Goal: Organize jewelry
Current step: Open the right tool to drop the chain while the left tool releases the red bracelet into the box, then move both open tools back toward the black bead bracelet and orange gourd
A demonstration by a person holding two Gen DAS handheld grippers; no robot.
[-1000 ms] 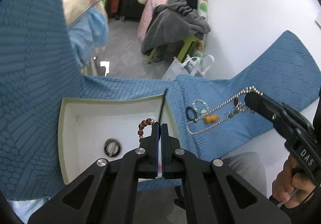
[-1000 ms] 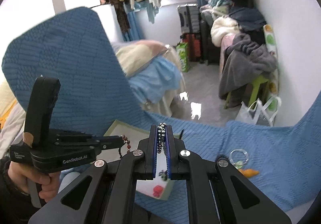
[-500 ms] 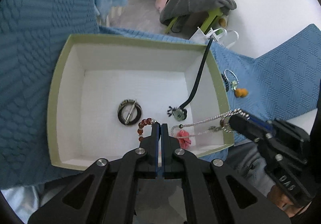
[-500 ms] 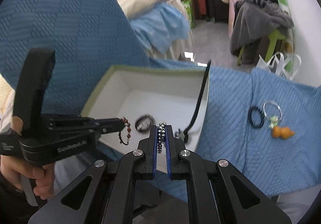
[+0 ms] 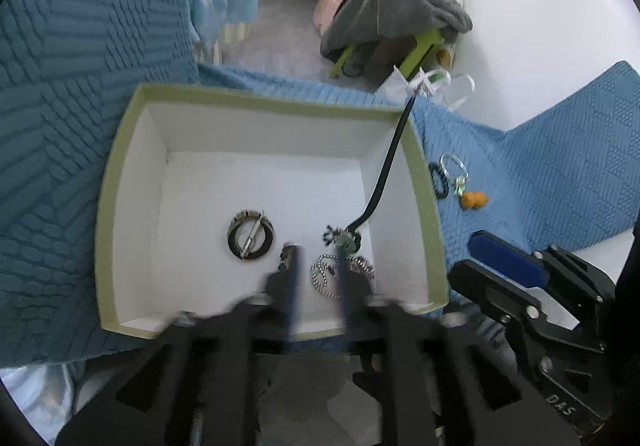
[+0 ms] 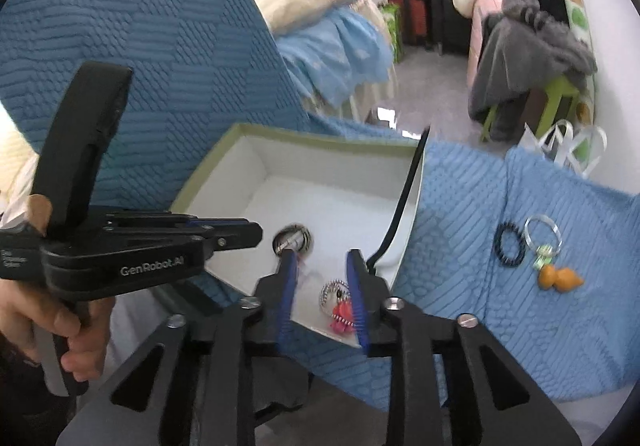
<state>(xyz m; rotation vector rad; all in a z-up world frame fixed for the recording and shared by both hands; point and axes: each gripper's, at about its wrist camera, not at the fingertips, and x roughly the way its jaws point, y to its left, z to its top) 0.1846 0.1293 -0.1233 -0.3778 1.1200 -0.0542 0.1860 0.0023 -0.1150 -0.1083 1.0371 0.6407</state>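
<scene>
Jaws on both the left hand-held gripper [image 5: 318, 278] and right hand-held gripper [image 6: 322, 286] are being opened over the box [image 5: 120, 182], nothing clamped, the light, limp, slippery ball chain [image 5: 326, 272] being left inside, likely best pinched mid-bunch.

Box on the cloth, loose pieces to its right

In the box [image 5: 132, 166] a ring clasp [image 5: 251, 234] is seen left of a chain [image 5: 340, 272]; on the cloth [image 5: 560, 174], right of the box, a bead band [image 5: 437, 181] and a gourd charm [image 5: 473, 200] are laid.
</scene>
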